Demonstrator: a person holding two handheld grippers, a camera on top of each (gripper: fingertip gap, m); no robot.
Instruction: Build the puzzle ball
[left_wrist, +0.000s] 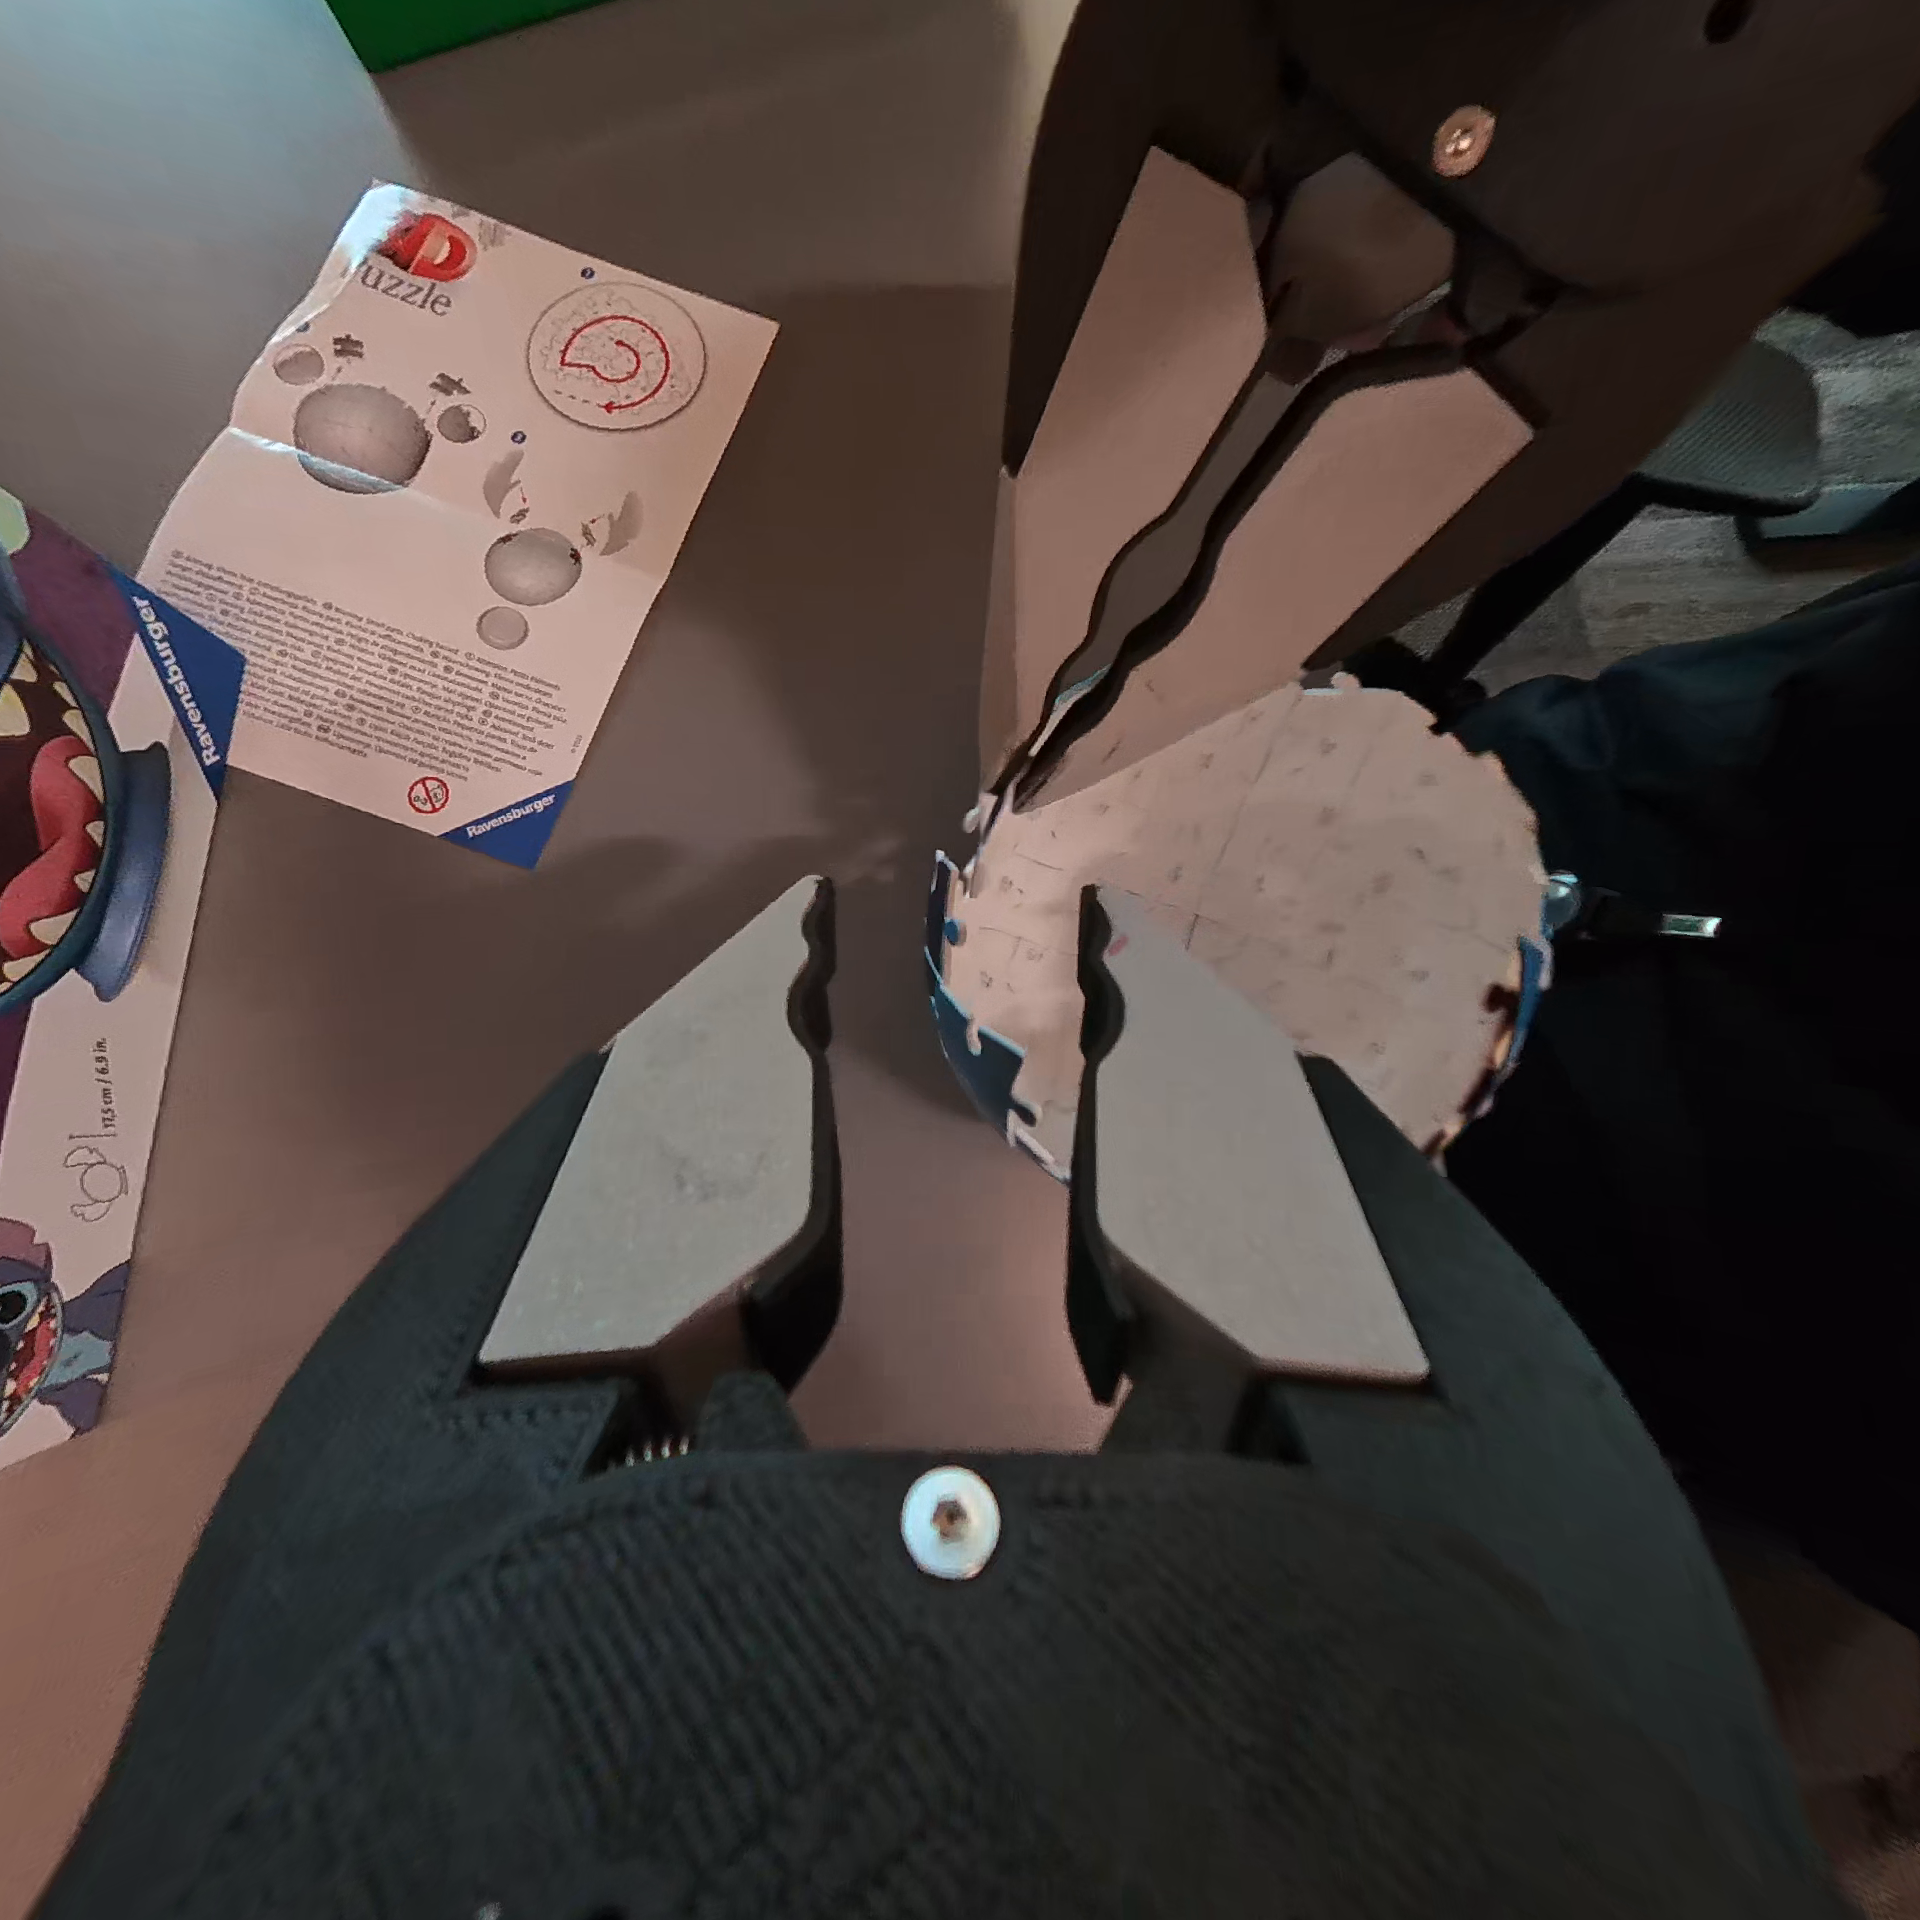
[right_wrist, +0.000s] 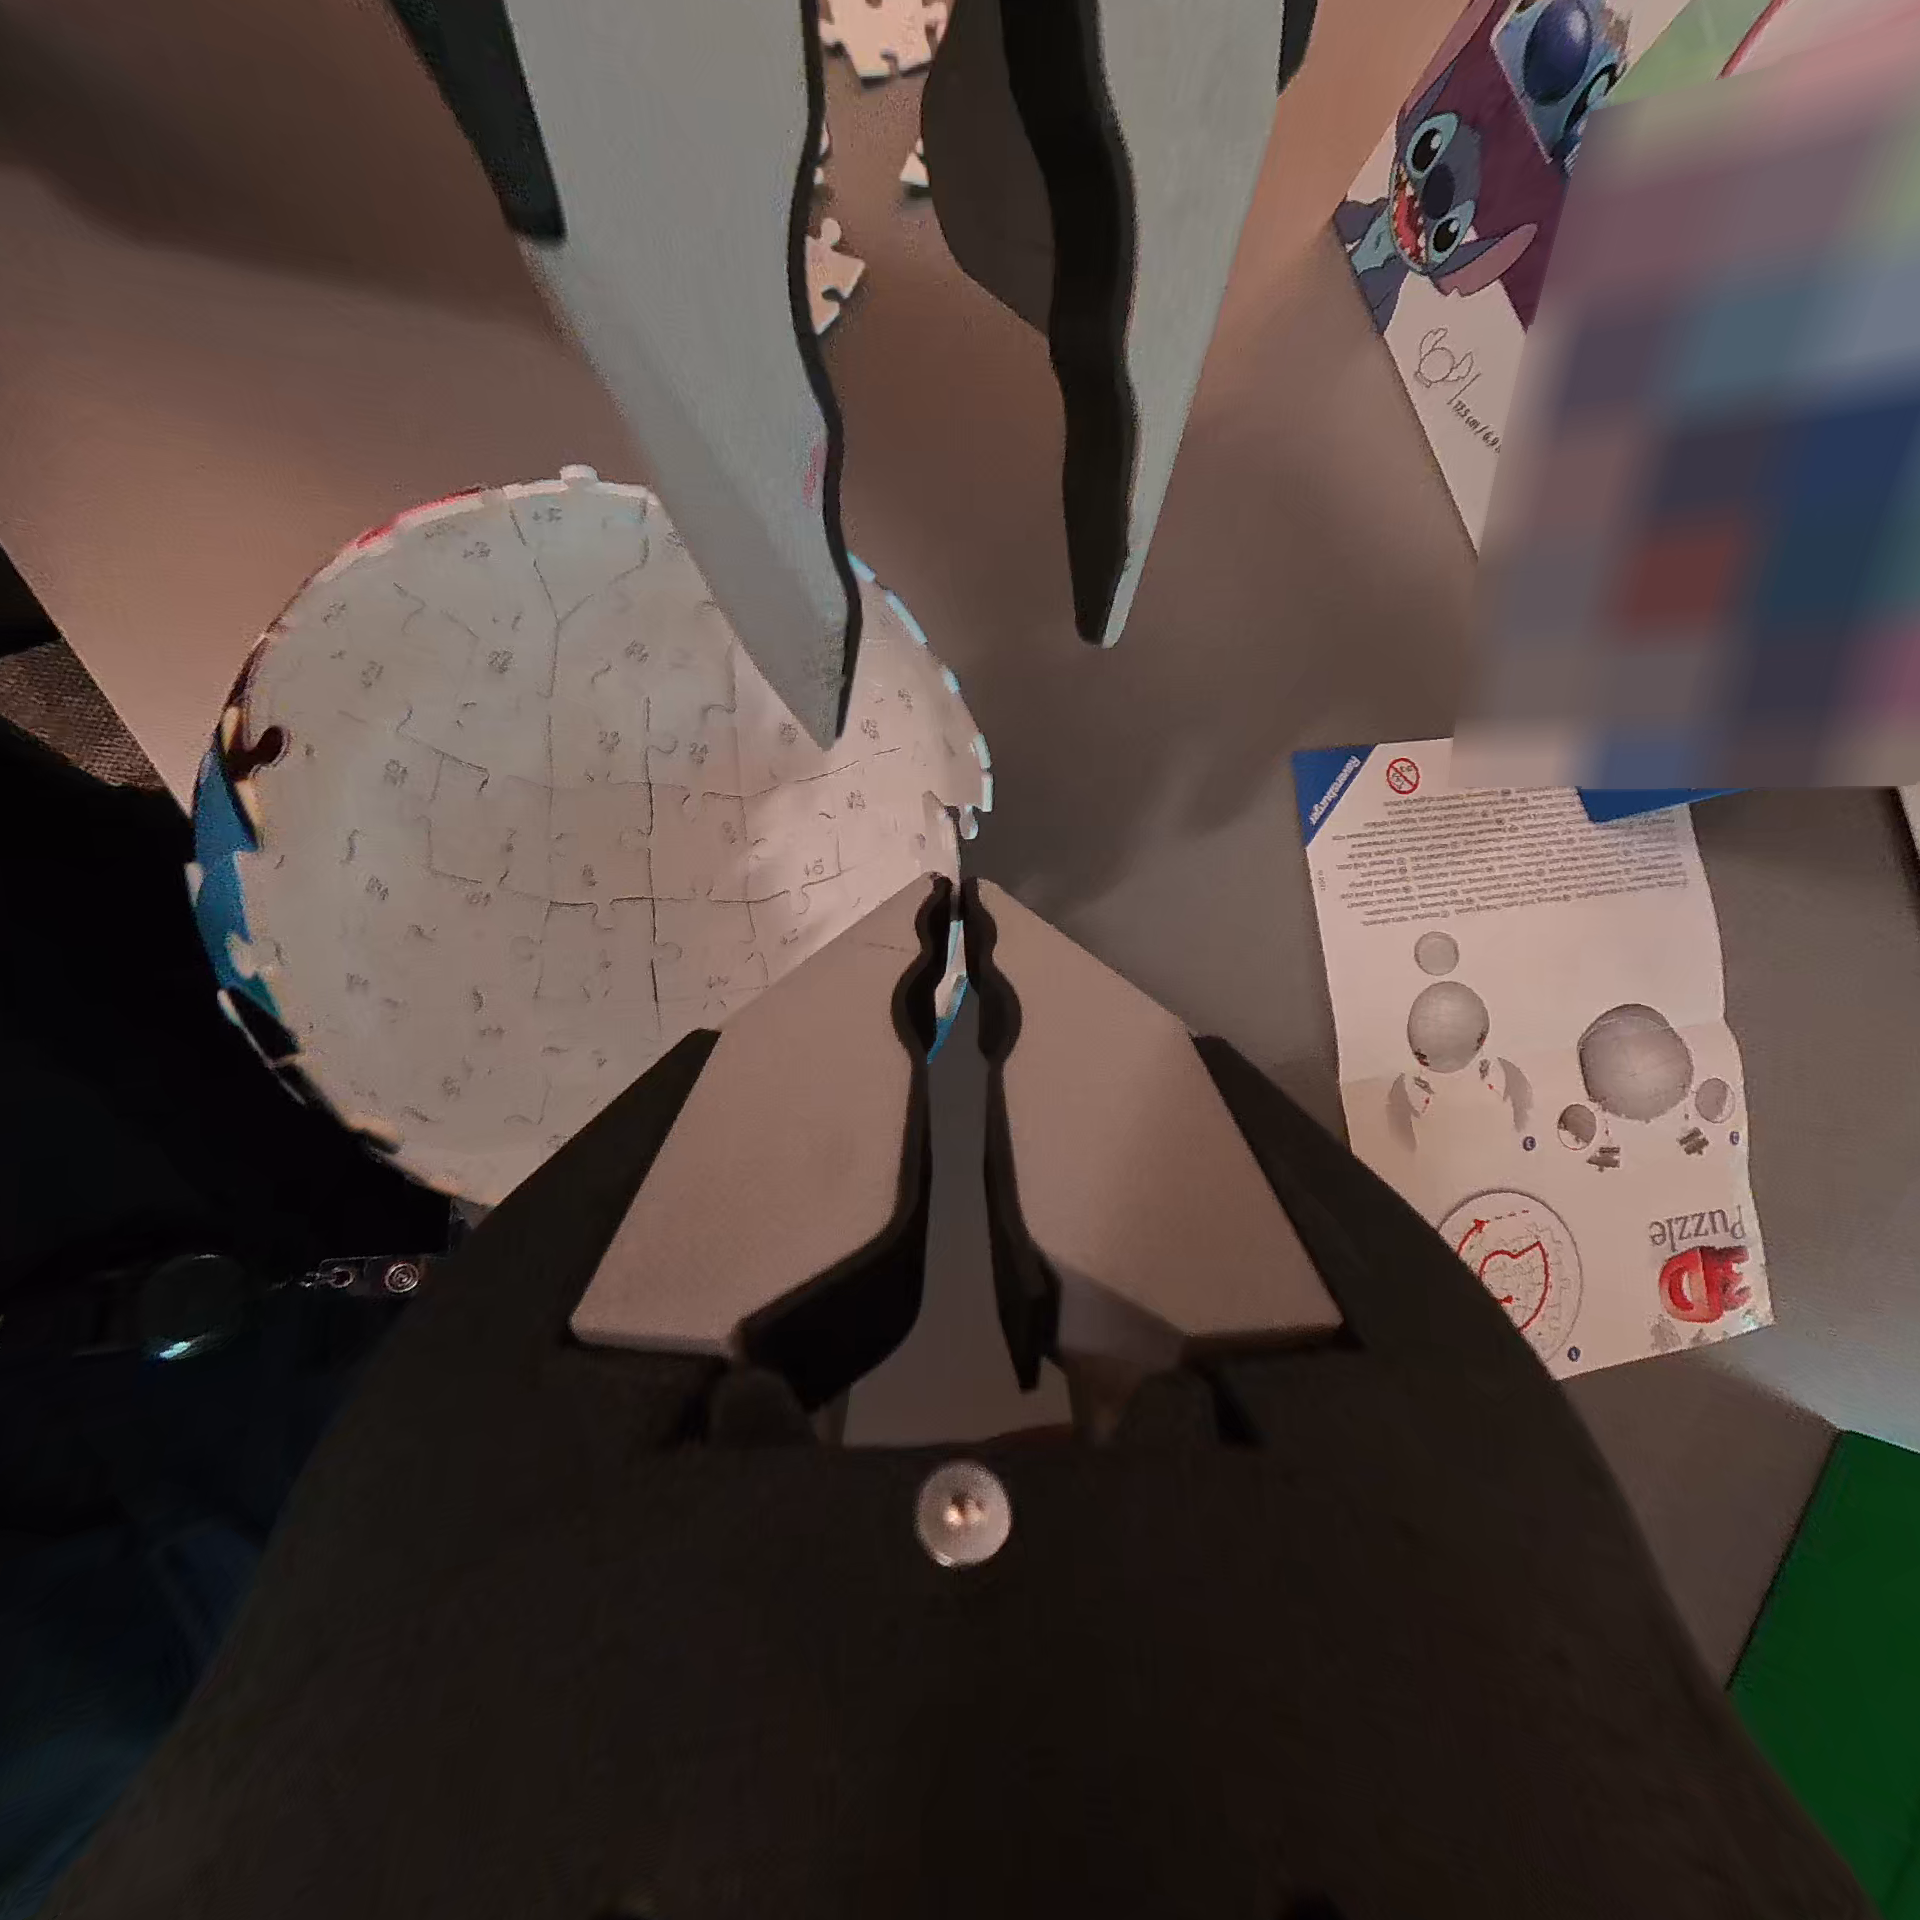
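Note:
The puzzle ball is a half-built shell (left_wrist: 1299, 862), white and numbered inside, blue outside, with its open side facing the cameras; it also shows in the right wrist view (right_wrist: 520, 831). My right gripper (right_wrist: 956, 883) is shut on the shell's rim and holds it; in the left wrist view it comes in from the top (left_wrist: 1013, 784). My left gripper (left_wrist: 954, 904) is open and straddles the rim, one finger inside the shell and one outside. It enters the right wrist view from above (right_wrist: 966, 686).
A folded instruction sheet (left_wrist: 457, 520) (right_wrist: 1527, 1039) lies on the grey table. The puzzle box (left_wrist: 62, 831) (right_wrist: 1455, 208) lies beside it. Loose white pieces (right_wrist: 836, 270) lie beyond the left gripper. A person in dark clothes (left_wrist: 1714, 935) sits behind the shell. My two grippers' fingertips are within a few centimetres of each other.

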